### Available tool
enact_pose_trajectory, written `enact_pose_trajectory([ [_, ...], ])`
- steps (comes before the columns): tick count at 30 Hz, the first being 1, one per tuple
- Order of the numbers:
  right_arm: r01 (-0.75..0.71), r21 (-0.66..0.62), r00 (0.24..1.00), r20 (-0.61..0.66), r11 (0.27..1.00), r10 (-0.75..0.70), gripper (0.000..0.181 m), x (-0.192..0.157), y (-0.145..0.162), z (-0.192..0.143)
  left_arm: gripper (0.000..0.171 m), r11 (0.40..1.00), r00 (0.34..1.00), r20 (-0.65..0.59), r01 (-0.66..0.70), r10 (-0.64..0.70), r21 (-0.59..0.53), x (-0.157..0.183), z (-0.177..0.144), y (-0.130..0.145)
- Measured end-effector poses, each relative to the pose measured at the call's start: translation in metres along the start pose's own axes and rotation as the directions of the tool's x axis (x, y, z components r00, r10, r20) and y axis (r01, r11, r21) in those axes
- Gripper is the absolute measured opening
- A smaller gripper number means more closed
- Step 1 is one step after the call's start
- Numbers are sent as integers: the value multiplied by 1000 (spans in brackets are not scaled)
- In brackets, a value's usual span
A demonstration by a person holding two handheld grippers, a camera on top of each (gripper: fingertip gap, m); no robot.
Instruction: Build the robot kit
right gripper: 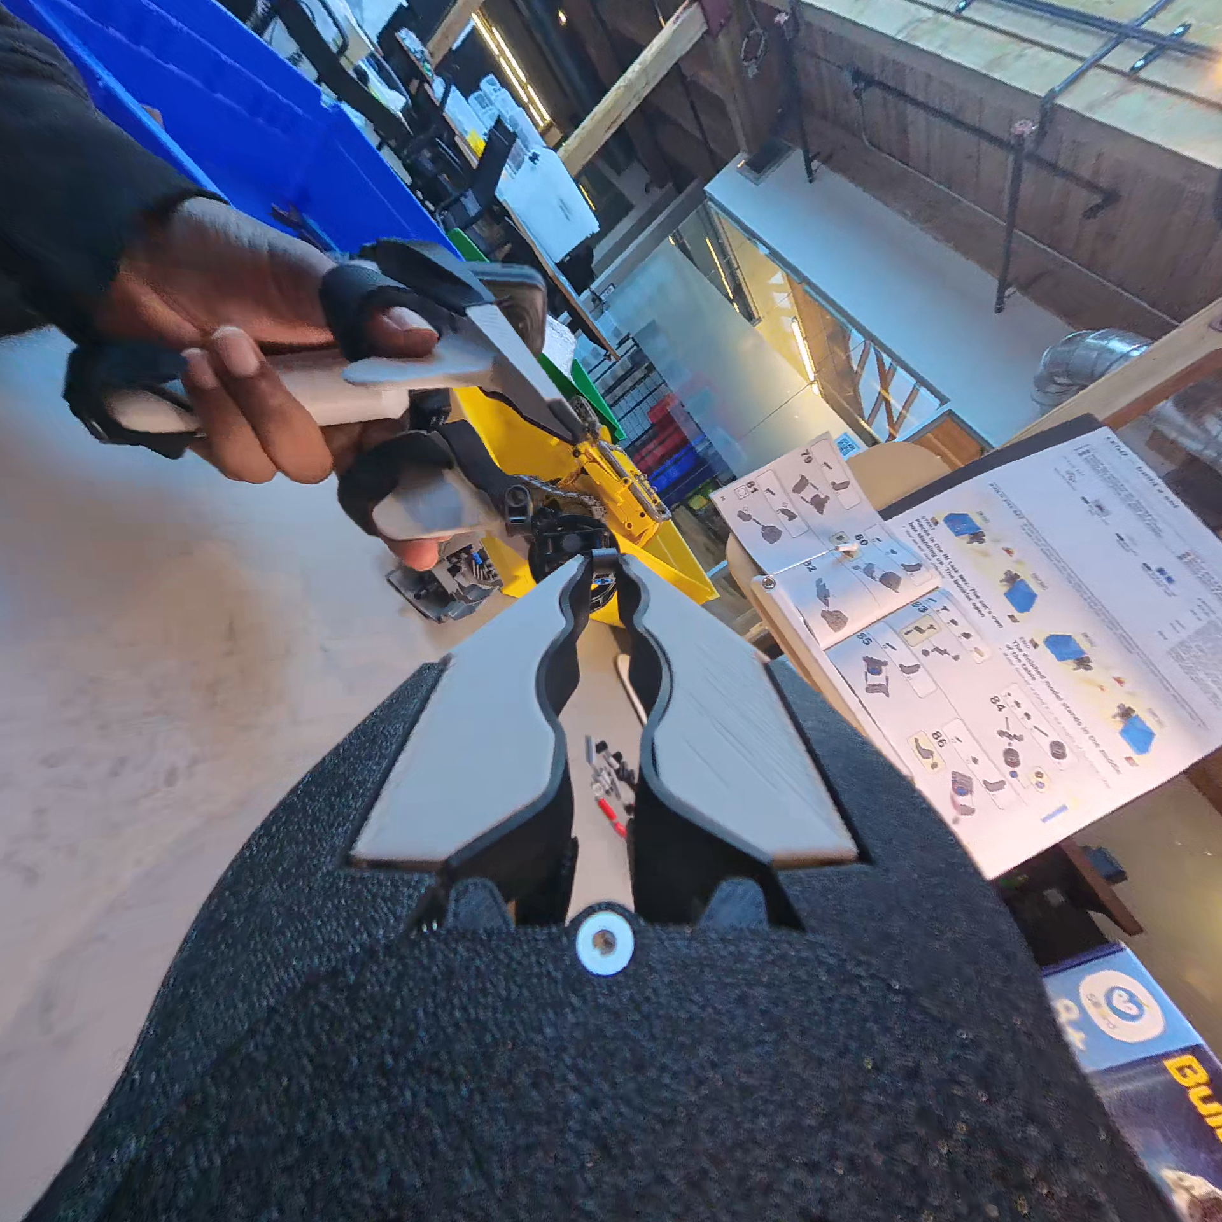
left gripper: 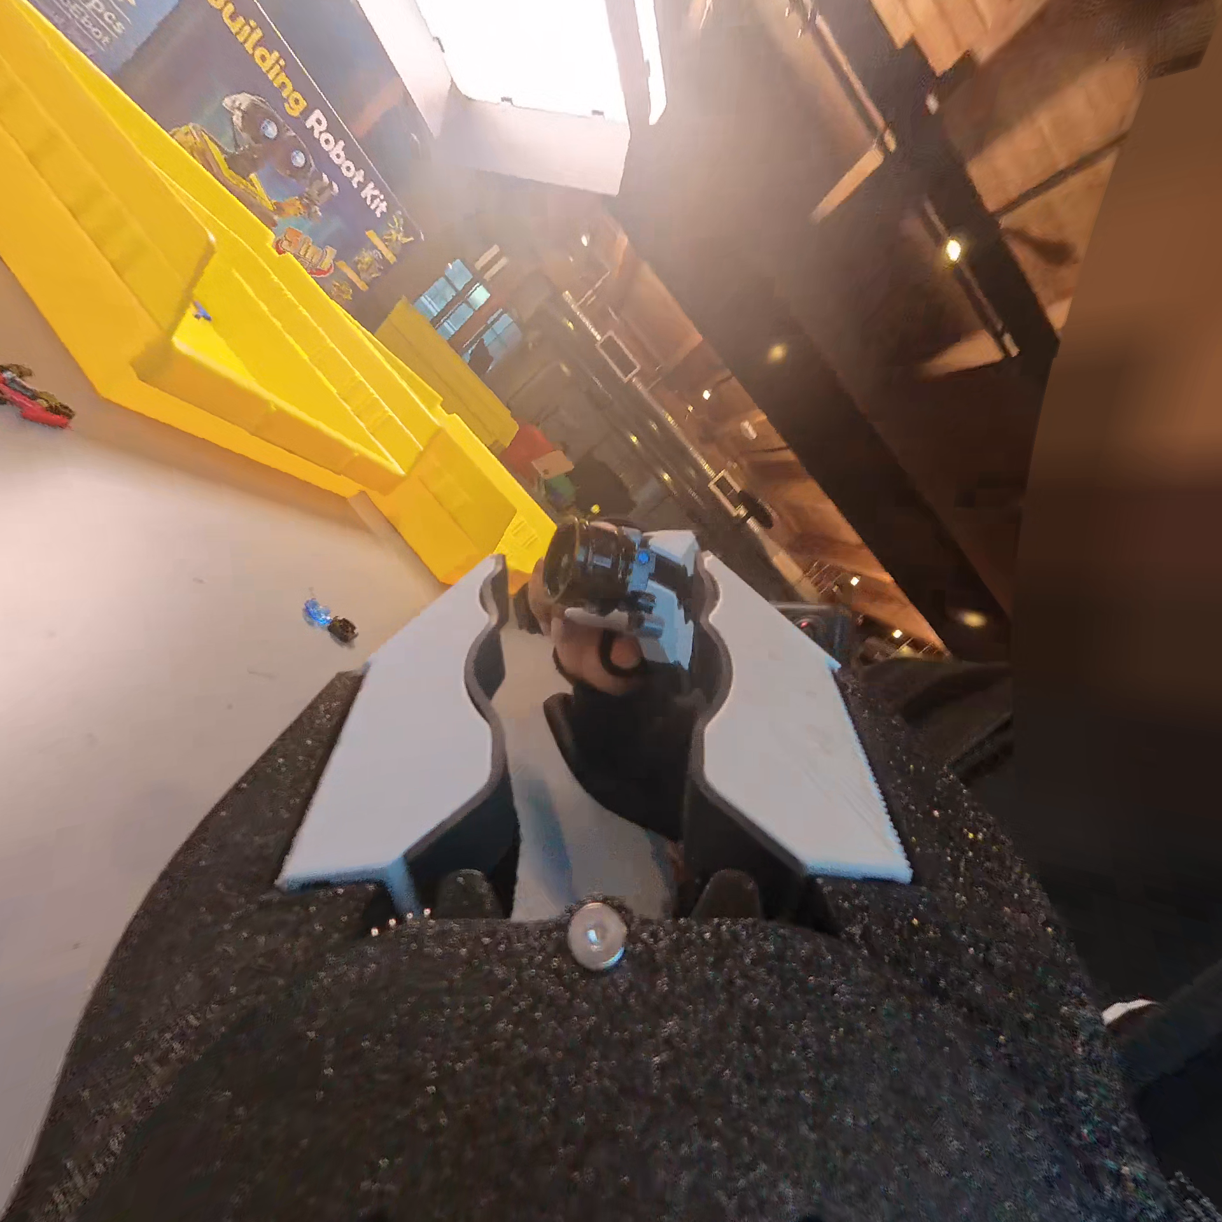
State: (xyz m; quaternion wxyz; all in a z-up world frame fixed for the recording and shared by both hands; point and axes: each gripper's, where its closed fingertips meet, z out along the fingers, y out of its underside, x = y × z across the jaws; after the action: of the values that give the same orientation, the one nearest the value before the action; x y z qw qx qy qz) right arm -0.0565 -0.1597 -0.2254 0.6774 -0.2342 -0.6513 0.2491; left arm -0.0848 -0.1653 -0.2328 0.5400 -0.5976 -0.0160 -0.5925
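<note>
A brick model hangs above the table between my two grippers. In the right wrist view it shows a yellow frame with a chain [right gripper: 618,479] and a black wheel part [right gripper: 562,539]. My left gripper [left gripper: 598,562] has its jaws partway closed on the model's black and grey end [left gripper: 628,582]. It also shows in the right wrist view [right gripper: 549,469], held by a hand [right gripper: 218,317]. My right gripper [right gripper: 603,565] is shut on a small black piece at the model's lower end. The hand holding it [left gripper: 595,654] shows behind the model.
Yellow bins [left gripper: 264,370] and a kit box [left gripper: 264,132] stand at the back of the table [right gripper: 165,661]. Loose pieces [left gripper: 33,397] [left gripper: 327,618] [right gripper: 611,780] and a grey sub-assembly [right gripper: 449,585] lie on it. An open instruction booklet [right gripper: 959,628] is propped at the right, a blue bin [right gripper: 251,132] far left. About 4 cm separates my left fingertips from my right.
</note>
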Motion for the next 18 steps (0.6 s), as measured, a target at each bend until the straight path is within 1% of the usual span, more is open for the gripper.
enact_pose_trajectory([
  [2,31,4,999,-18,1000,-31,6,-1,-2,0,66,989,992,25,-119,122,-88,4,9,14],
  [3,40,10,999,-28,999,-40,6,-1,-4,0,68,974,979,43,-190,197,-125,5,13,19],
  [4,48,20,998,-29,999,-47,6,-3,-7,0,65,953,960,65,-261,273,-153,5,15,22],
  [5,62,33,998,-33,998,-61,6,-5,-10,1,57,929,935,83,-325,344,-178,5,16,24],
  [7,100,45,994,-42,994,-98,6,-10,-13,1,37,876,883,102,-430,458,-218,7,15,24],
  [11,114,55,993,-16,992,-113,6,-19,-11,2,35,758,765,142,-562,629,-332,3,8,27],
  [14,49,64,994,92,997,-55,11,-29,-5,0,35,662,660,173,-627,732,-411,-3,-2,23],
  [15,8,59,991,129,998,-16,17,-29,-3,-1,35,639,636,173,-637,752,-432,-5,-4,22],
  [16,-47,62,986,162,997,36,18,-28,-3,-2,35,607,607,171,-646,776,-462,-8,-7,23],
  [18,-192,62,958,226,979,174,23,-23,-6,-5,35,504,512,153,-668,845,-548,-17,-12,28],
])
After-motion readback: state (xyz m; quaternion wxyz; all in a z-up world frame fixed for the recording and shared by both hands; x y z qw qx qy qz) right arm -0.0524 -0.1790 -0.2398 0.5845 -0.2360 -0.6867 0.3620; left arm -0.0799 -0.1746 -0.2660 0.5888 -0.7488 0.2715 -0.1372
